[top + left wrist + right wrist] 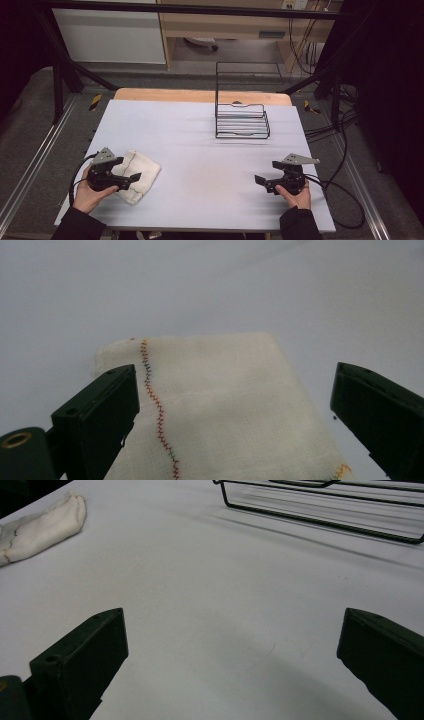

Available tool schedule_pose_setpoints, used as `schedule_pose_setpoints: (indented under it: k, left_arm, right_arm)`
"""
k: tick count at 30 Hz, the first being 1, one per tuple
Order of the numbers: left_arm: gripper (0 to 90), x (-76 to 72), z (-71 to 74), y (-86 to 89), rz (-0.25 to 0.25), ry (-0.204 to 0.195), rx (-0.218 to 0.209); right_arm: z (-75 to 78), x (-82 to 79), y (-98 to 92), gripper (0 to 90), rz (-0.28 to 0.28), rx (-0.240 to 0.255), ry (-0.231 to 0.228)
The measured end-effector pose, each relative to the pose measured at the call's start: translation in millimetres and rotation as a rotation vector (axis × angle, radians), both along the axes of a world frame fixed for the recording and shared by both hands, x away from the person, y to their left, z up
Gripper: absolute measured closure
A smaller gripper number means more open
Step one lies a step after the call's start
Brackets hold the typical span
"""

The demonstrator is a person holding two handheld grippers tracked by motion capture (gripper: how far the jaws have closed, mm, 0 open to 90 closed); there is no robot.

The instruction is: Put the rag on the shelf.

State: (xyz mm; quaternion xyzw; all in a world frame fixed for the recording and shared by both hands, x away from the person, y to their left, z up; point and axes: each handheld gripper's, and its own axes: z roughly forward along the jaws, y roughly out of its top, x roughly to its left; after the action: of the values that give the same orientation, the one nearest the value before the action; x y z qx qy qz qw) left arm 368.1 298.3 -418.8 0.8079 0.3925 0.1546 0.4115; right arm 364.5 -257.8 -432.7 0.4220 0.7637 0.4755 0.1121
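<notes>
Folded cloth (225, 405) sits right between my left tool's (124, 171) wide-open jaws, long axis pointing away, well left of the wire rack (242, 120). Right tool (266, 172) is open too, holding nothing, way farther off.

A pale grey desk (200, 150) fills the middle of the high view, with a strip of bare wood showing along its far edge at the top. A folded white cloth (137, 172) with a coloured stitched seam lies at lower left. A black wire rack (241, 120) stands at upper right, well apart from the cloth.
</notes>
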Motion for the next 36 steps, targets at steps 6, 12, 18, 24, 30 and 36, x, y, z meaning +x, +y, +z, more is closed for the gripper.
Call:
schedule_pose_setpoints:
  k: [6,12,18,24,30,36]
  left_arm:
    - [5.9,-0.8,1.2,-4.2,-0.001,0.001,0.001]
    - [7.9,-1.3,1.7,-10.4,-0.004,0.009,0.012]
    - [13.7,-2.8,0.2,-27.1,-0.023,0.027,0.045]
    - [23.2,-5.9,-3.5,-44.5,-0.038,0.038,0.091]
    - [45.3,-10.6,-6.9,-54.8,-0.036,0.051,0.115]
    - [57.8,-13.3,-10.2,-61.4,-0.048,0.090,0.147]
  right_arm:
    - [0.6,-0.5,-0.5,0.6,-0.004,-0.001,0.002]
    - [0.3,-0.5,0.2,0.6,-0.006,-0.006,0.005]
    - [0.0,-0.8,0.5,0.6,-0.007,-0.009,0.005]
    - [-0.7,-0.7,1.0,0.6,-0.004,-0.014,0.007]
    - [-0.2,-0.7,0.9,0.6,-0.006,-0.012,0.010]
    - [-0.9,-0.4,1.1,0.6,-0.004,-0.019,0.008]
